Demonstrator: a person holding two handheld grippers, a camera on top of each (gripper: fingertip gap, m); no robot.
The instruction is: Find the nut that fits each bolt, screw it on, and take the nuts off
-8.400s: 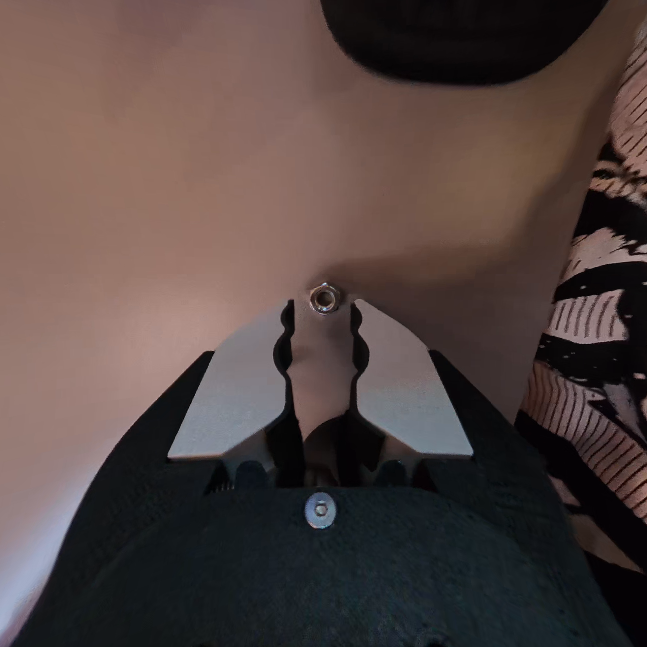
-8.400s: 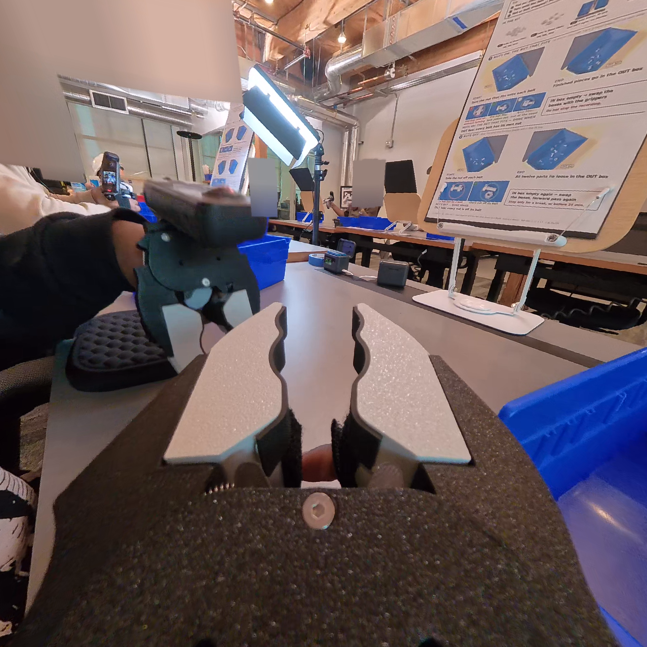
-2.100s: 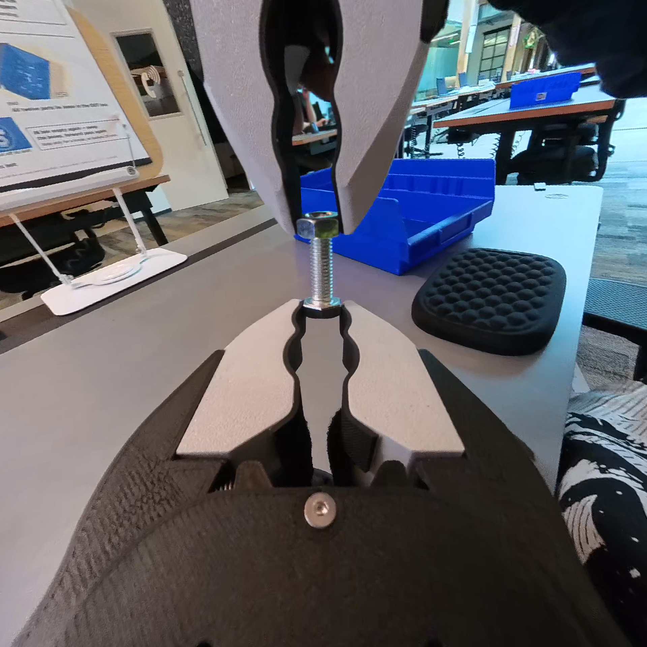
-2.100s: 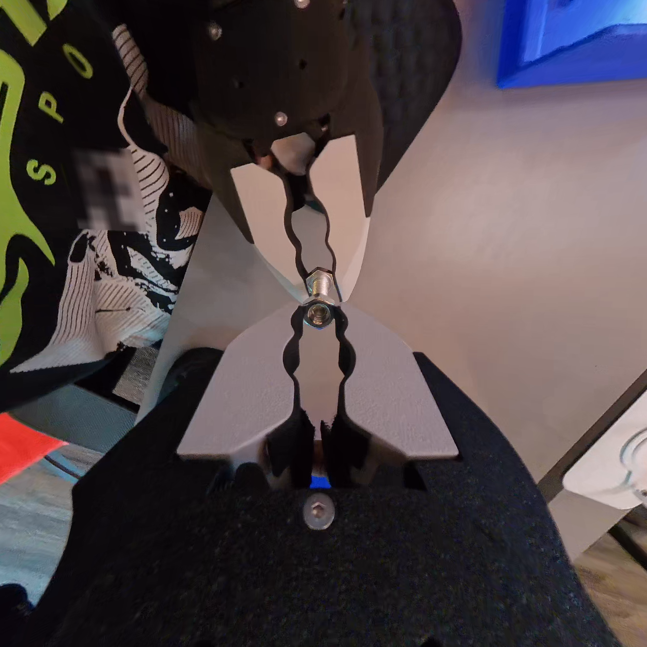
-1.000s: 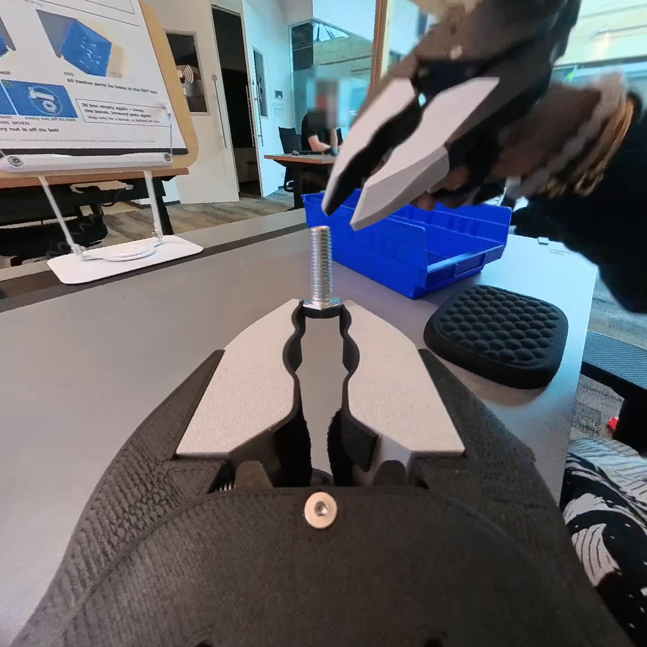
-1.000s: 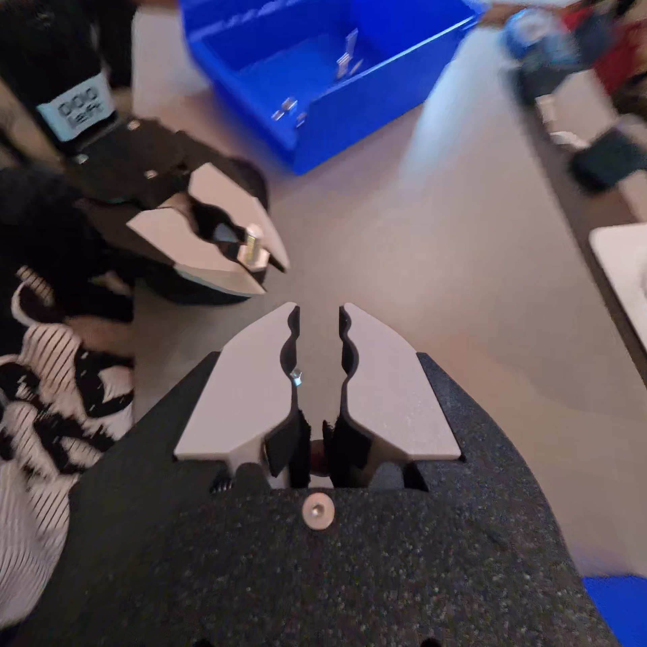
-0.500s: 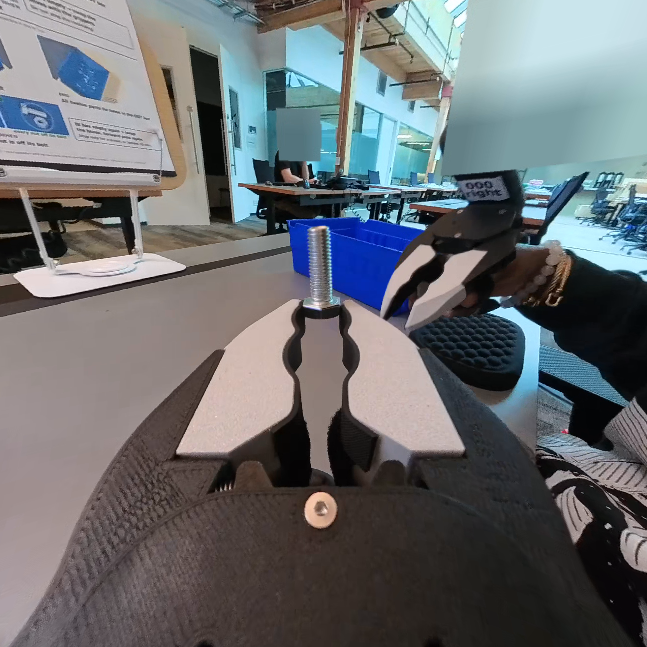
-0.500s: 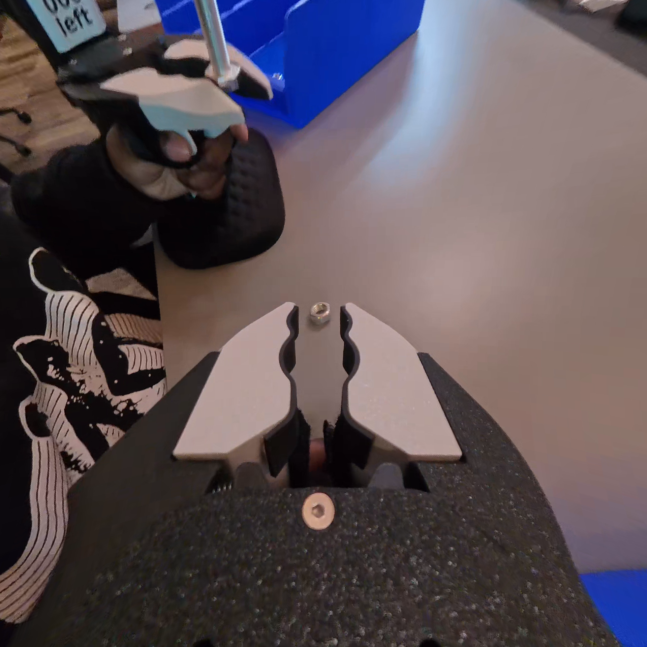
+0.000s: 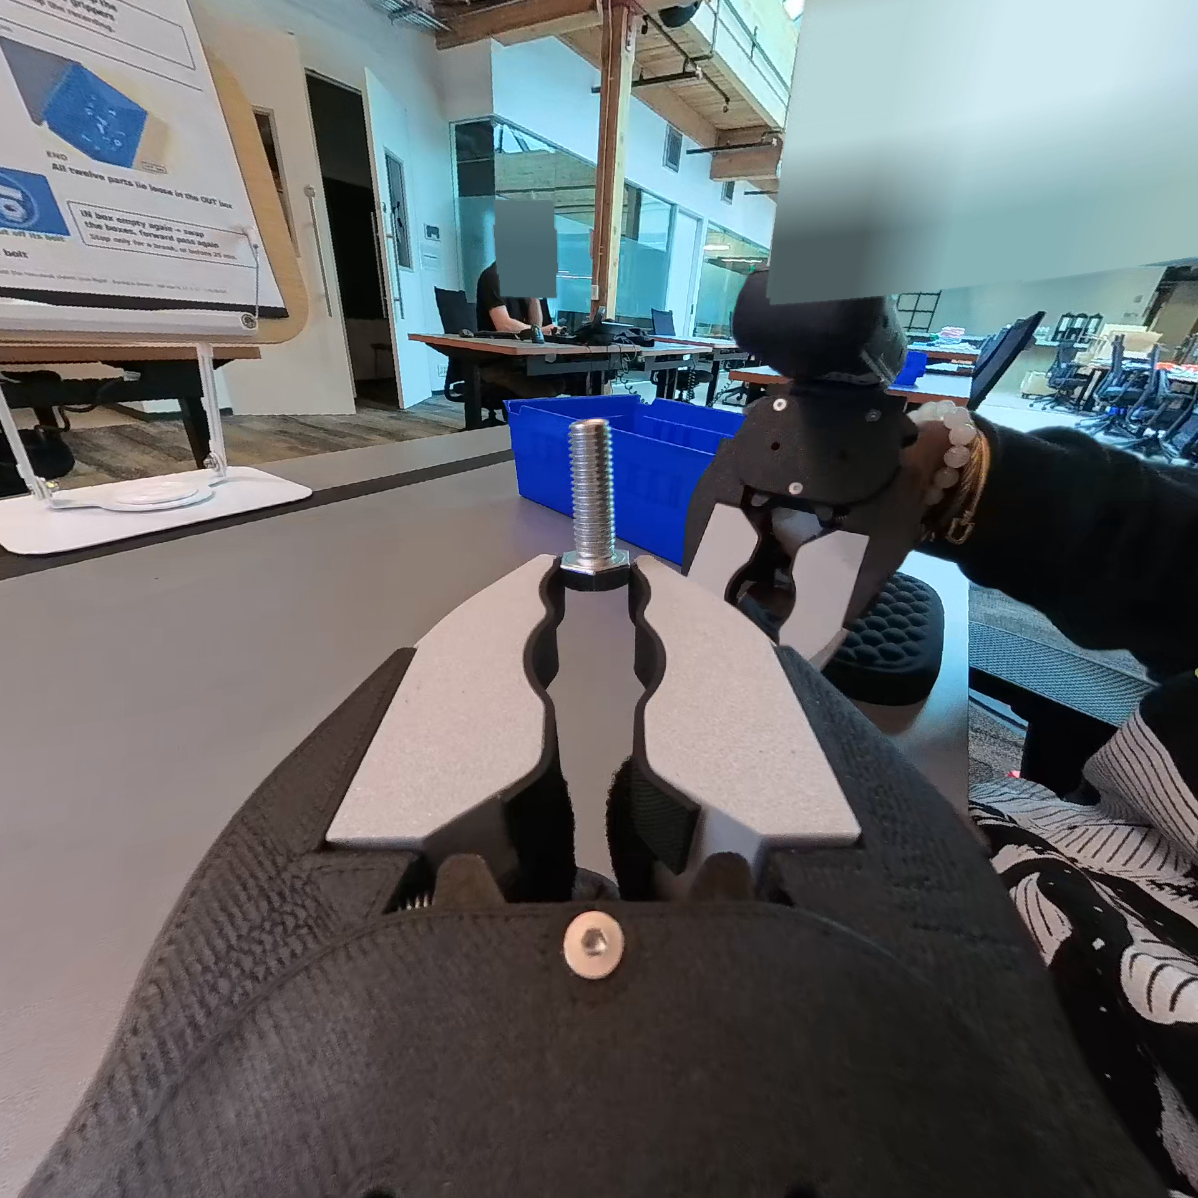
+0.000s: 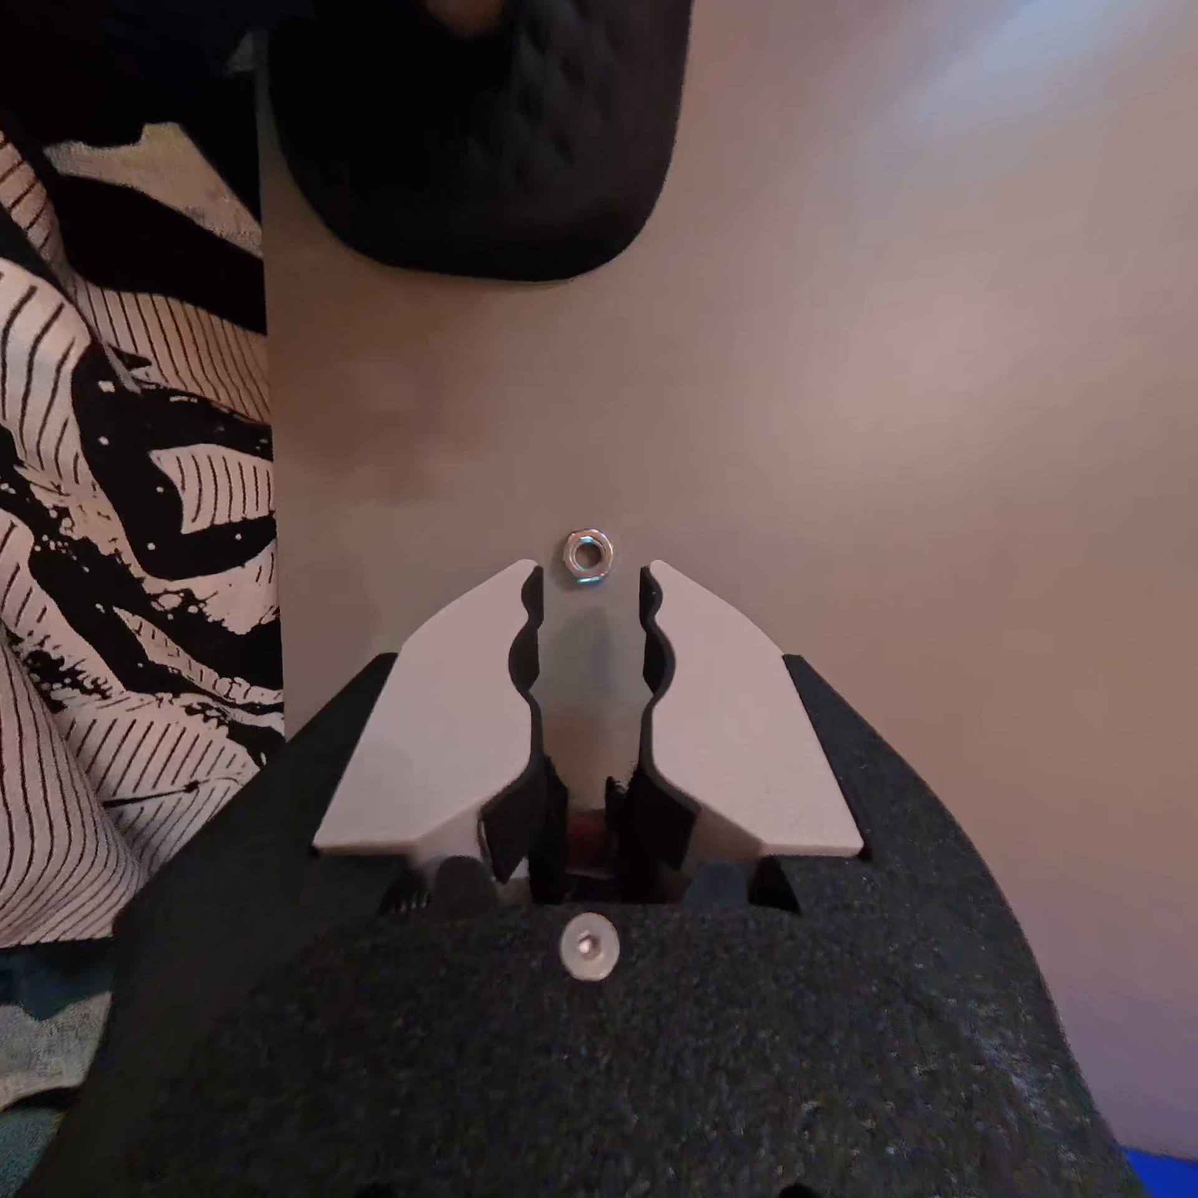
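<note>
Grey tabletop [image 10: 907,389] underneath, open office beyond. Left gripper [image 9: 591,574] clamped on the hex head of a silver bolt [image 9: 590,493], threaded shank upright and bare, probably presented so for a nut to be spun on. Right gripper [image 10: 588,570] pointed down at the table, jaws apart, a small silver hex nut [image 10: 587,557] lying flat just past the tips, untouched, likely lined up for pickup. Farther out, black dimpled pad [image 9: 888,642] and blue bin [image 9: 648,467].
</note>
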